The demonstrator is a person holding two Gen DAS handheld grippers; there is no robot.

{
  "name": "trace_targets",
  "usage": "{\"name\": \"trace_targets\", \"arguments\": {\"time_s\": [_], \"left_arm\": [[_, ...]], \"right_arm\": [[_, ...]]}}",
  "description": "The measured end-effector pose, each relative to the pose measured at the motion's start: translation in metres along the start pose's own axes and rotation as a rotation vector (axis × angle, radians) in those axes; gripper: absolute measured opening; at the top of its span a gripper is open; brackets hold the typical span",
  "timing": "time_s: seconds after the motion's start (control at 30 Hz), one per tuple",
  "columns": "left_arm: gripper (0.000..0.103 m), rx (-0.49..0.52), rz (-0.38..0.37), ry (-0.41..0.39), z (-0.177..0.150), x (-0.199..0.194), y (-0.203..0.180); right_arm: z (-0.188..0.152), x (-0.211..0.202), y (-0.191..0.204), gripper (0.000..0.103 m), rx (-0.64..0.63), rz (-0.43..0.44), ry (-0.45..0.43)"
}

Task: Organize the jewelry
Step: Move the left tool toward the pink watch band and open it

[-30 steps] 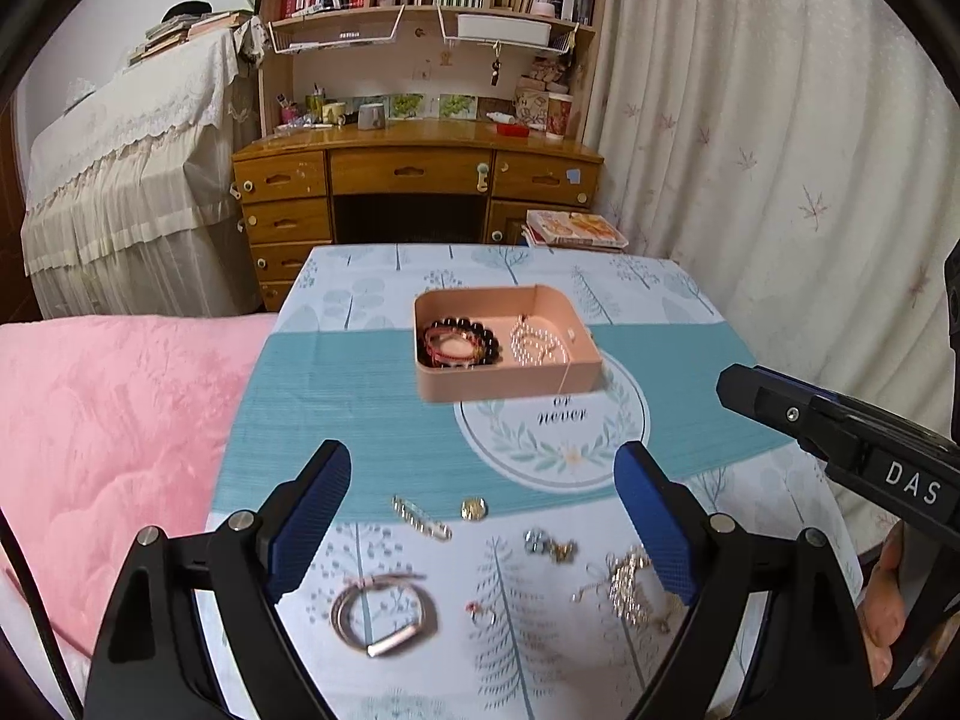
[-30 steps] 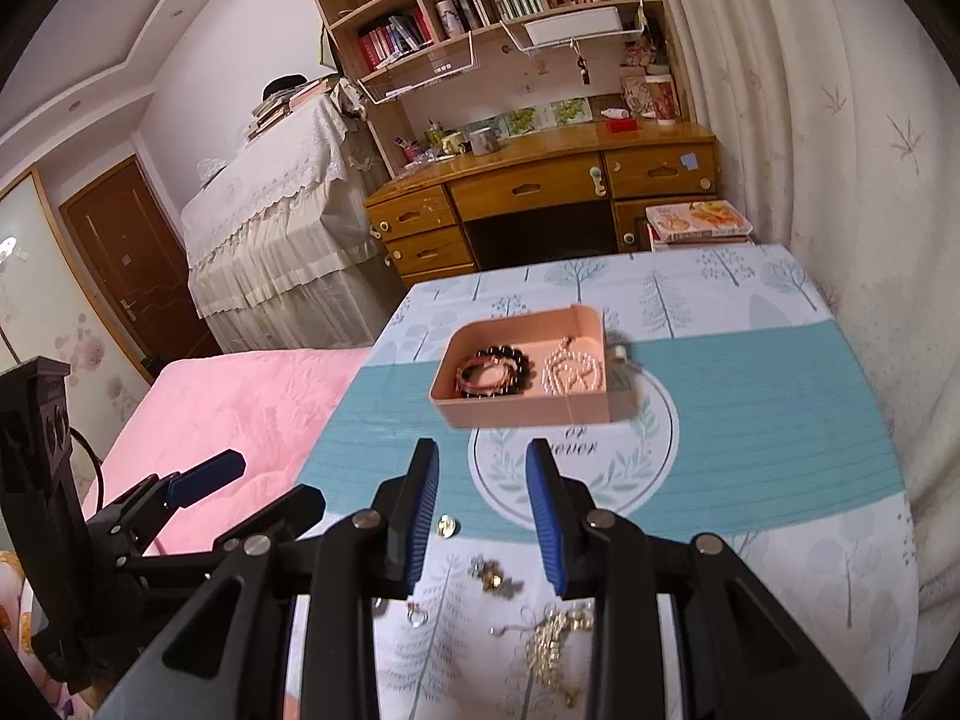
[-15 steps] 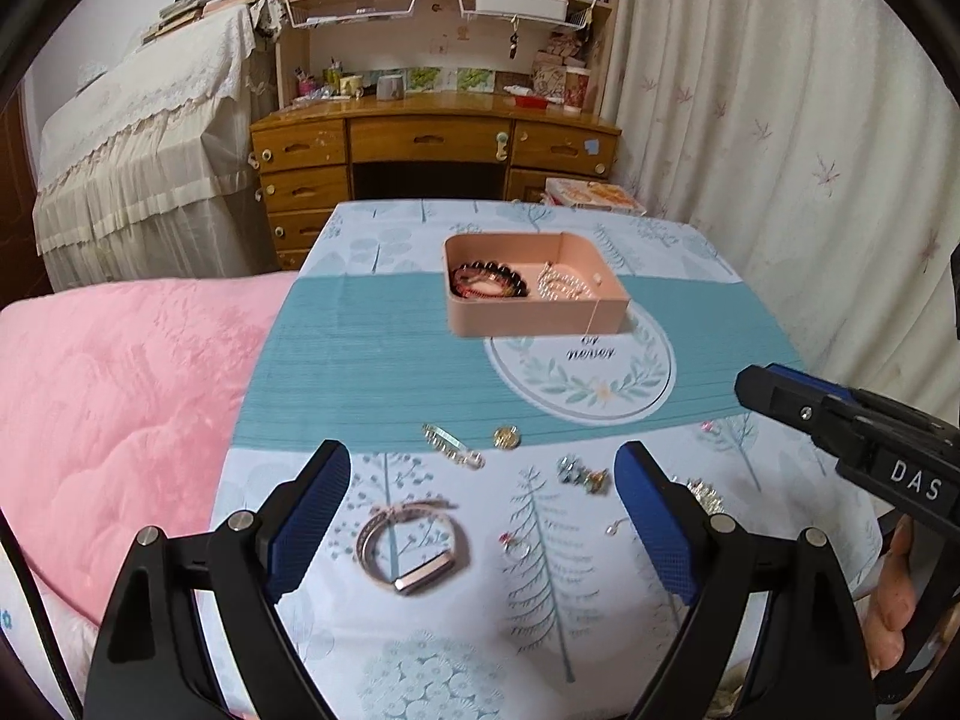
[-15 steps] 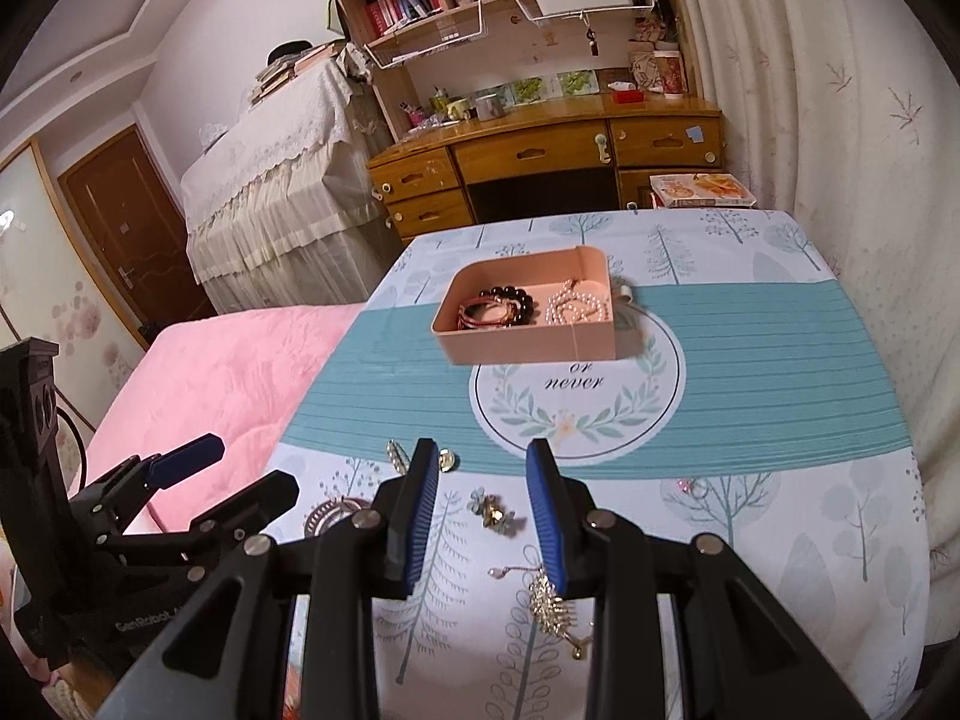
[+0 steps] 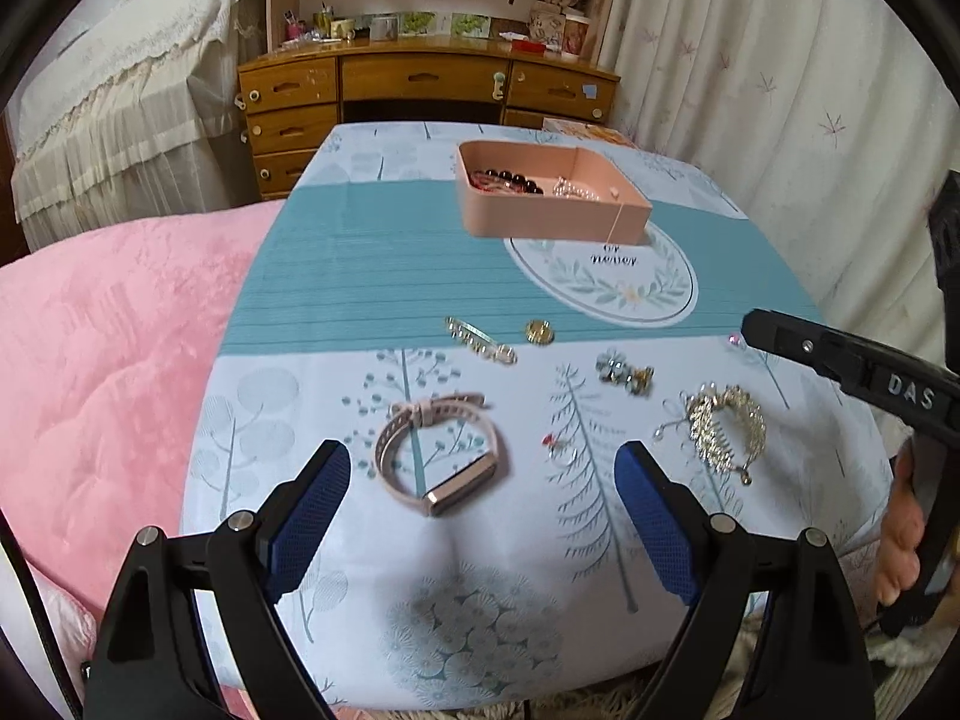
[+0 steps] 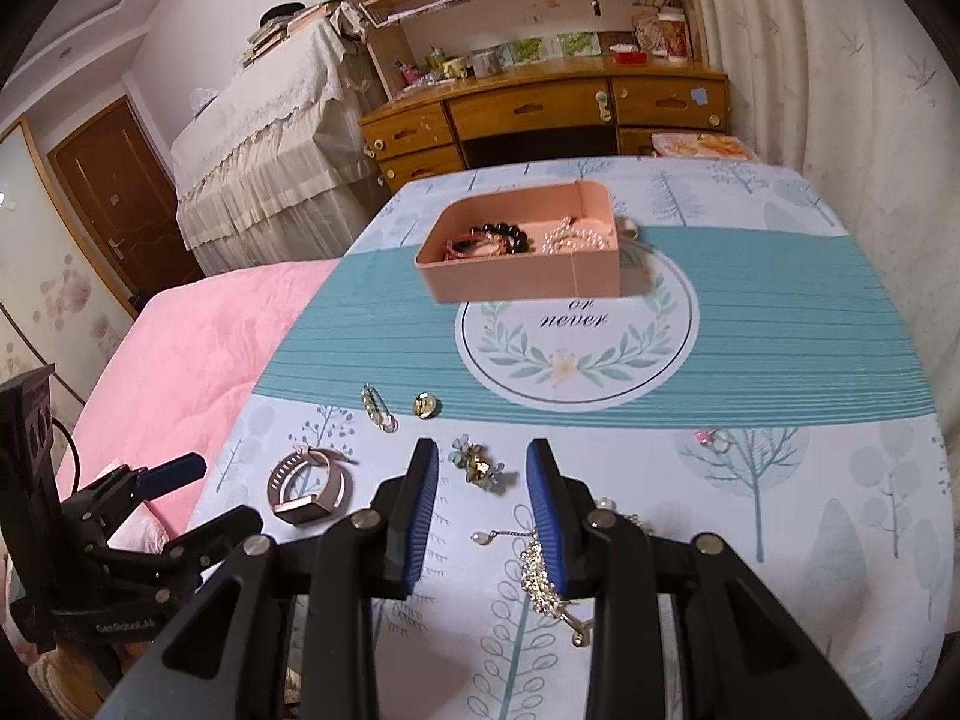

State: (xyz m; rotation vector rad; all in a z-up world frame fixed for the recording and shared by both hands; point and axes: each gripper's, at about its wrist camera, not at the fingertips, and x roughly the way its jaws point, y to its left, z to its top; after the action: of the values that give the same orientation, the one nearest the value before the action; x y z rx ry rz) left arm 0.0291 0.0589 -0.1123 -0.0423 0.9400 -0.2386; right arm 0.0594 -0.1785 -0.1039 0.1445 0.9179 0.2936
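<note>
A pink tray [image 5: 480, 222] [image 6: 522, 288] at the table's far middle holds a dark bead bracelet [image 6: 501, 235] and a pearl strand [image 6: 573, 238]. Loose on the near tablecloth lie a pink watch band [image 5: 435, 450] [image 6: 309, 486], a slim clip [image 5: 480, 339] [image 6: 378, 405], a gold button [image 5: 540, 331] [image 6: 426, 405], a flower earring [image 5: 624, 373] [image 6: 480, 465], a small ring [image 5: 555, 444] and a gold comb [image 5: 726, 426] [image 6: 543, 576]. My left gripper [image 5: 483, 501] is open wide, just short of the watch band. My right gripper [image 6: 483, 510] is open and empty, hovering near the flower earring.
A pink quilt [image 5: 102, 348] borders the table on the left. A wooden desk with drawers [image 5: 420, 90] and a bookshelf stand behind the table. A curtain [image 5: 780, 90] hangs on the right. A small pink bead [image 6: 702, 437] lies at the right of the cloth.
Both grippers have pulled back and dipped lower toward the near edge of the table. The loose jewelry now fills more of both views. Both jaws keep their width.
</note>
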Motion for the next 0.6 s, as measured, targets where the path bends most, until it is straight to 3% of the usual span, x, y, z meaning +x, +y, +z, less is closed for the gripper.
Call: {"name": "trace_targets", "arguments": {"time_s": [0.2, 0.4, 0.53, 0.6], "left_arm": [[0.088, -0.025, 0.023, 0.021, -0.008, 0.010, 0.015], [0.080, -0.017, 0.011, 0.046, -0.007, 0.022, 0.020], [0.066, -0.049, 0.019, 0.064, 0.001, 0.034, 0.031], [0.064, -0.044, 0.026, 0.074, 0.006, 0.041, 0.037]], "right_arm": [[-0.004, 0.014, 0.004, 0.031, -0.028, 0.018, 0.024], [-0.005, 0.022, 0.000, 0.031, -0.026, 0.032, 0.048], [-0.005, 0.027, 0.001, 0.031, -0.033, 0.037, 0.057], [-0.004, 0.030, 0.001, 0.031, -0.038, 0.040, 0.063]]}}
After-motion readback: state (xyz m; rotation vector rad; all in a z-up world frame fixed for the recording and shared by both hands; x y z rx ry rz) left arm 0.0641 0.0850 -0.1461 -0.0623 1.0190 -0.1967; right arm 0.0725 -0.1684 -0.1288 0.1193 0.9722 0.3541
